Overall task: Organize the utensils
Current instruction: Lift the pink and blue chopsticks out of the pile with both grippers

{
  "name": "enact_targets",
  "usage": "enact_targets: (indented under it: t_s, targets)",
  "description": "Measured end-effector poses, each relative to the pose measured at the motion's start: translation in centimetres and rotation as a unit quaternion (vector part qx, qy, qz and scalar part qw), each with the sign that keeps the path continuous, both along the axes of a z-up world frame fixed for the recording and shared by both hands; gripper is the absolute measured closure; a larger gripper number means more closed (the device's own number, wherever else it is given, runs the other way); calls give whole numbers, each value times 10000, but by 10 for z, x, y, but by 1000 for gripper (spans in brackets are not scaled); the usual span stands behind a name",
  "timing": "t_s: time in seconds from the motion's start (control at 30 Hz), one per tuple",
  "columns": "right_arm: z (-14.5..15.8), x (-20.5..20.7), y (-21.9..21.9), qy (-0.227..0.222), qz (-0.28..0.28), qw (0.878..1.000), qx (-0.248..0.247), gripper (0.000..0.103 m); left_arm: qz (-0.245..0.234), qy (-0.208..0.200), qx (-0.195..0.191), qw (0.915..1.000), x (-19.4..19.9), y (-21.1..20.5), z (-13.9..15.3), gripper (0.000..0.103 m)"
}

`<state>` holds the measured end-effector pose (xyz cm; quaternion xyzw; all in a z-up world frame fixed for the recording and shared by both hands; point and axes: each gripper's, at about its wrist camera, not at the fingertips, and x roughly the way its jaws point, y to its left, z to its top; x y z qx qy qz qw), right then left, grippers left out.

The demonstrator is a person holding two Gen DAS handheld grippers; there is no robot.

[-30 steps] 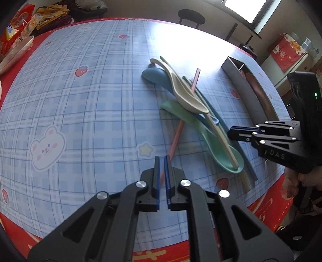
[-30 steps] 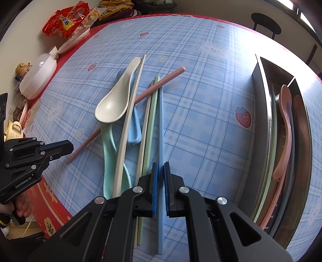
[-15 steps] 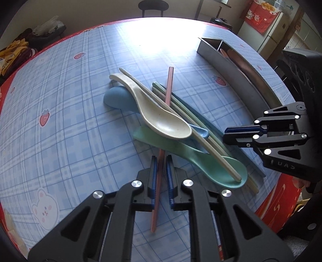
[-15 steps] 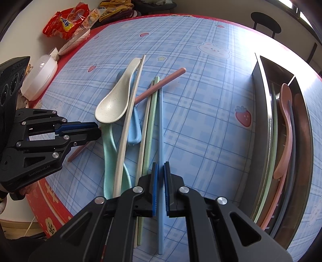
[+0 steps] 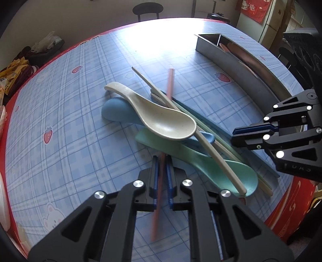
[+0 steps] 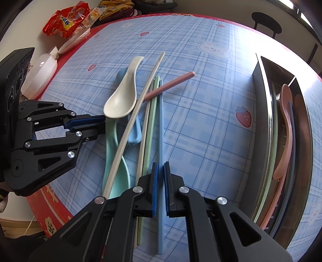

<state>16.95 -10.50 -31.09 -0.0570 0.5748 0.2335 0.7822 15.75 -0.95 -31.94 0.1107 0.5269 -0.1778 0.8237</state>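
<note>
In the left wrist view the left gripper sits at lower centre, its blue pads closed onto the pink chopstick, which runs between them from the bottom of the frame up under the pile and shows again at upper centre. The pile fills the middle: a beige spoon on top with its bowl facing up, a blue spoon beneath it to the left, a green spoon running to the lower right, and a beige chopstick crossing over the spoons. The right gripper enters from the right edge with its jaws nearly together. The metal tray stands at upper right on the blue tablecloth. In the right wrist view the right gripper is at lower centre, pads pressed on the blue chopstick, which lies straight up the frame beside a green chopstick. The left gripper comes in from the left edge, its tips just beside the beige spoon's bowl. The tray along the right edge holds a pink spoon and several chopsticks. Snack bags and a white lidded container lie at upper left.
</note>
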Motion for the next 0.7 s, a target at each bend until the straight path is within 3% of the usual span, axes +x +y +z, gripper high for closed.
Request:
enact_targets:
  t_s: [0.33, 0.53, 0.6, 0.7]
  targets:
    - [0, 1, -1, 38, -12, 10000, 27, 97, 655, 212, 86, 9976, -31, 38, 17, 93]
    - [-1, 2, 0, 63, -32, 10000, 11, 97, 1127, 577, -585, 9902, -49, 65, 27, 93]
    - [-1, 3, 0, 74, -38, 10000, 12, 97, 1333, 561, -776, 9864, -53, 73, 33, 93]
    - [-1, 4, -1, 81, -50, 10000, 29, 97, 1560, 347, -738, 9844, -60, 80, 45, 93]
